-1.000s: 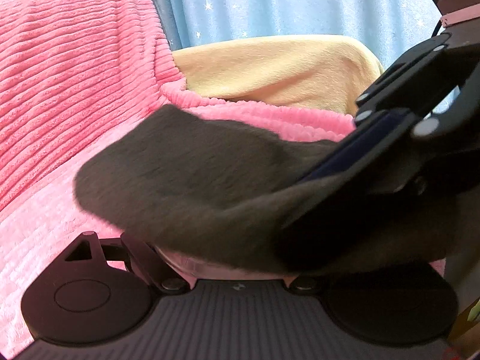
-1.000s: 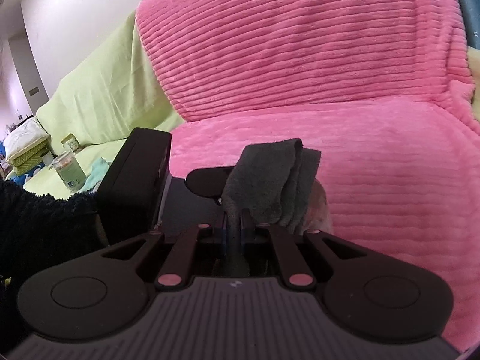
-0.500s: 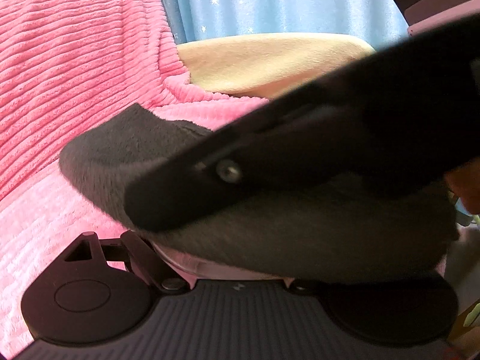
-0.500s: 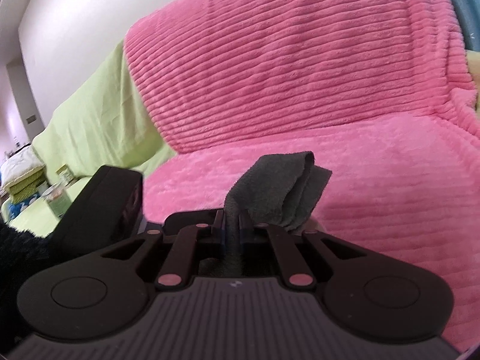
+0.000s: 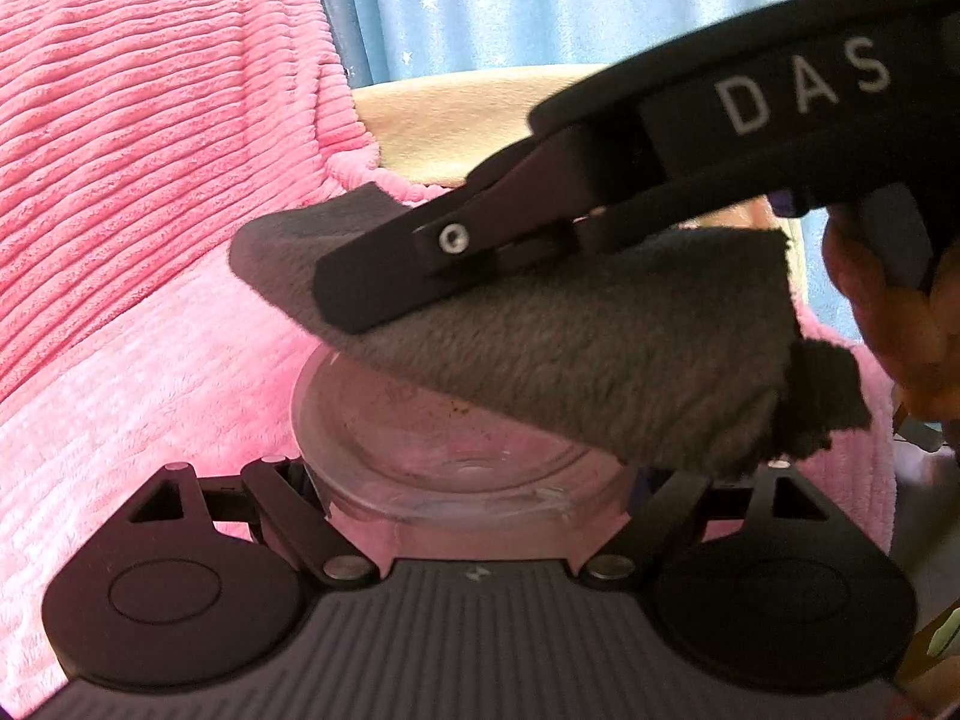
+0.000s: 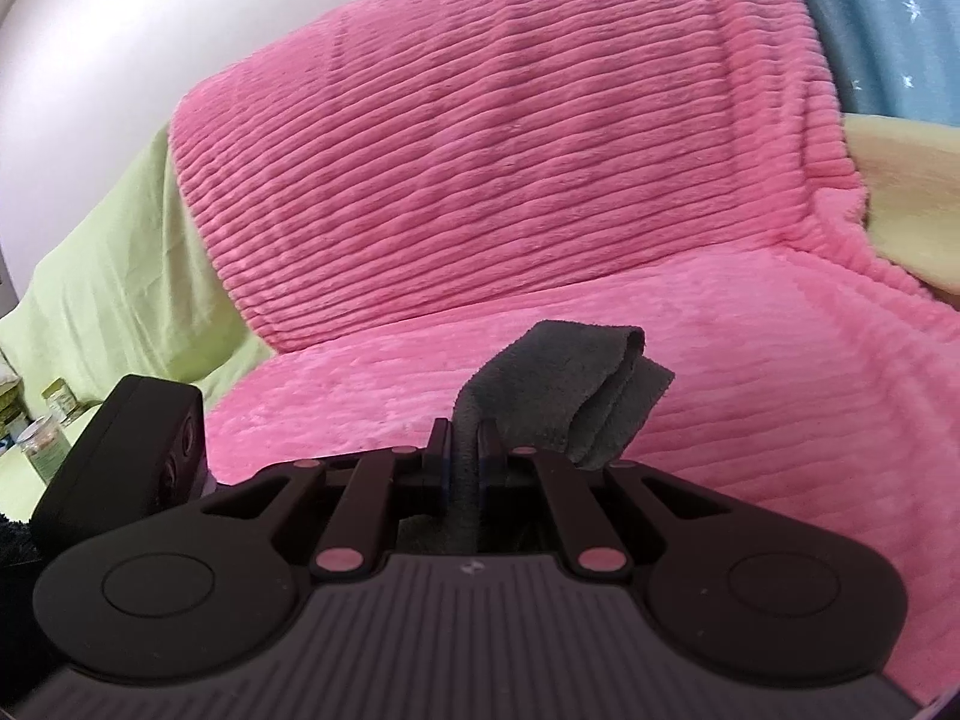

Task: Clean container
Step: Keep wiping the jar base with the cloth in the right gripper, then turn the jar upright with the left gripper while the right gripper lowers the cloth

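In the left wrist view a clear round container point(image 5: 420, 438) with brown specks inside sits between the fingers of my left gripper point(image 5: 474, 480), which is shut on its sides. Over its right half hangs a dark grey cloth point(image 5: 570, 348). My right gripper point(image 5: 372, 288) reaches in from the upper right, shut on that cloth. The right wrist view shows the same cloth point(image 6: 576, 384) pinched between the fingertips of the right gripper point(image 6: 465, 438), folded and drooping to the right. The container is hidden in that view.
A pink ribbed blanket point(image 6: 510, 150) covers the sofa seat and back beneath both grippers. A yellow cushion point(image 5: 480, 114) and a blue curtain point(image 5: 540, 0) lie behind. A light green cover point(image 6: 108, 276) and jars point(image 6: 42, 444) are at left. A hand point(image 5: 888, 312) holds the right gripper.
The right gripper has drawn the cloth up and to the right. The container's rim and inside, hidden under the cloth before, now show.
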### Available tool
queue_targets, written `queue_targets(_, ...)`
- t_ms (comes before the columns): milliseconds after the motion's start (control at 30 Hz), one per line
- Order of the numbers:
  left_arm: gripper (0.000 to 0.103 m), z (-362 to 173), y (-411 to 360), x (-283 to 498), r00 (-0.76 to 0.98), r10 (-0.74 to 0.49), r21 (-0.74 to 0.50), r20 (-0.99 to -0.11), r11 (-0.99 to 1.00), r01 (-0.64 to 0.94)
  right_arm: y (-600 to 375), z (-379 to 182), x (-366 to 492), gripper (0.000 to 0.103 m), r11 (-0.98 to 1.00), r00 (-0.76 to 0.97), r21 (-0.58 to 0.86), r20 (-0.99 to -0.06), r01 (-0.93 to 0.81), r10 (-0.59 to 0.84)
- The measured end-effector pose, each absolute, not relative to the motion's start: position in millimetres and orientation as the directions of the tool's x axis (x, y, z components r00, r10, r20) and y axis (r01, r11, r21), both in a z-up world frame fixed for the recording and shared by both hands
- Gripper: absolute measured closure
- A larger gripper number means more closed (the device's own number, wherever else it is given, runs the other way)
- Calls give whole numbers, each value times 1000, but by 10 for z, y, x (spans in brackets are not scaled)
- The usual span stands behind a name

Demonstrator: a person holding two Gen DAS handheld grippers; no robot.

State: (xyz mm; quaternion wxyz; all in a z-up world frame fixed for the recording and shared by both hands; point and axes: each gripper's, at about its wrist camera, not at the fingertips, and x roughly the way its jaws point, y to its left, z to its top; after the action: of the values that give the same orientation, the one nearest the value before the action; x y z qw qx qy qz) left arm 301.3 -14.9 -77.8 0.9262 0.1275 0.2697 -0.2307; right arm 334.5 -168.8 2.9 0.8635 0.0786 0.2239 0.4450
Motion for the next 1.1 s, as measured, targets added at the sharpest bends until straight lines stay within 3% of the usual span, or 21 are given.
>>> queue_targets(533, 18, -743, -258, 2783, 750, -352, 131, -559, 856, 499, -1877, 108, 3177, 100, 683, 561, 304, -400, -664, 725)
queue_targets(600, 18, -733, -274, 2751, 750, -351, 127, -561, 858, 497, -1889, 157, 3115, 98, 737, 607, 257, -432, -625, 667)
queue_targets(767, 17, -688, -303, 2654, 746, -347, 115, -569, 865, 489, -1913, 72, 3049, 98, 899, 746, 12, -553, -438, 371)
queue_targets(867, 17, -673, -366, 2633, 748, -338, 120, -571, 867, 484, -1919, -54, 2994, 98, 918, 760, 3, -561, -396, 329)
queue_targets(967, 17, -666, -393, 2636, 746, -332, 110, -577, 874, 474, -1860, -208, 3017, 92, 901, 699, 90, -600, -425, 390)
queue_targets(1100, 16, -690, -278, 2870, 737, -332, 92, -589, 878, 470, -1708, -313, 3021, 88, 897, 675, 46, -642, -440, 363)
